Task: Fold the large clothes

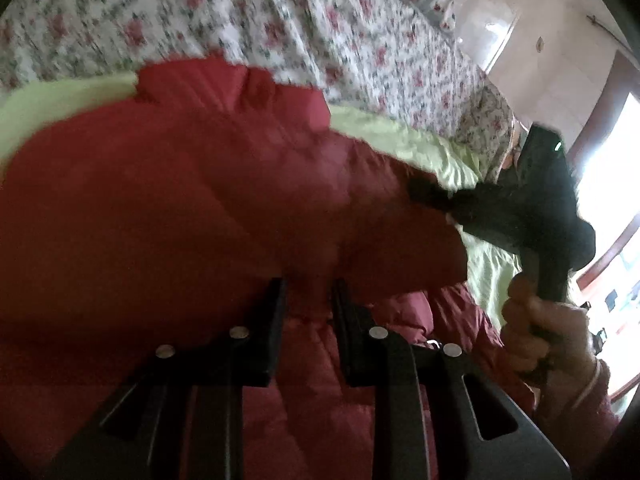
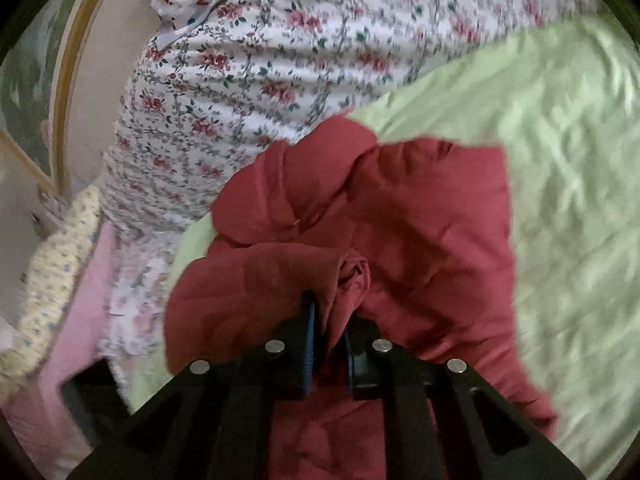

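Two tools grip one red padded jacket over a pale green sheet on the bed. On our left, the left tool has its jaws a little apart with red fabric running between them, though blur keeps us from telling whether it is clamped. Further right, the right tool is clenched on a bunched fold of the jacket. A floral quilt lies beyond.

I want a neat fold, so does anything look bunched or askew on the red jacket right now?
Yes: the red jacket is bunched into a twisted wad between the right gripper fingers, lying crumpled on the green sheet rather than flat.
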### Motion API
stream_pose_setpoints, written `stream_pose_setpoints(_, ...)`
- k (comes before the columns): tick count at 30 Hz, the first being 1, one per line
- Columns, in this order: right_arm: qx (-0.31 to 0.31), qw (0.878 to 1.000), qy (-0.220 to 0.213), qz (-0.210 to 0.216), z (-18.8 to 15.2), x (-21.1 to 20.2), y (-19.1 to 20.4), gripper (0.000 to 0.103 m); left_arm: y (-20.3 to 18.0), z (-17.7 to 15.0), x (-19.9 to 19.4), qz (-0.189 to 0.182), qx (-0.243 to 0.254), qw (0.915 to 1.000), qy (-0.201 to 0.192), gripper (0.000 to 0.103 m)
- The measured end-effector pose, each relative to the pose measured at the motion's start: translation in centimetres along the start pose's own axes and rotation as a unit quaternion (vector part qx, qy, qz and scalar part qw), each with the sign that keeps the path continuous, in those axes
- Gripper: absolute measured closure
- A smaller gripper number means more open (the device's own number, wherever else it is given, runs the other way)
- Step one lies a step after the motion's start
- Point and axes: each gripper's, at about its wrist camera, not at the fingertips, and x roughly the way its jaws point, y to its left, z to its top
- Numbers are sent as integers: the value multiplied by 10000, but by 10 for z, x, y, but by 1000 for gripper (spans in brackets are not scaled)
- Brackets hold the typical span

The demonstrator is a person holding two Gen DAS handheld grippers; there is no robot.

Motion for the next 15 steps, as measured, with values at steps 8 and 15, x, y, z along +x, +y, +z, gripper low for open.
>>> stream_pose_setpoints(8,-111,9991,96,-395,-7,18,-18,93,59,33,-17,738,-405,9962,-242,83)
stream_pose_setpoints(15,-290,9980,82,-555,-7,15,-10,84,108,28,20,735,-980,9923,192,83)
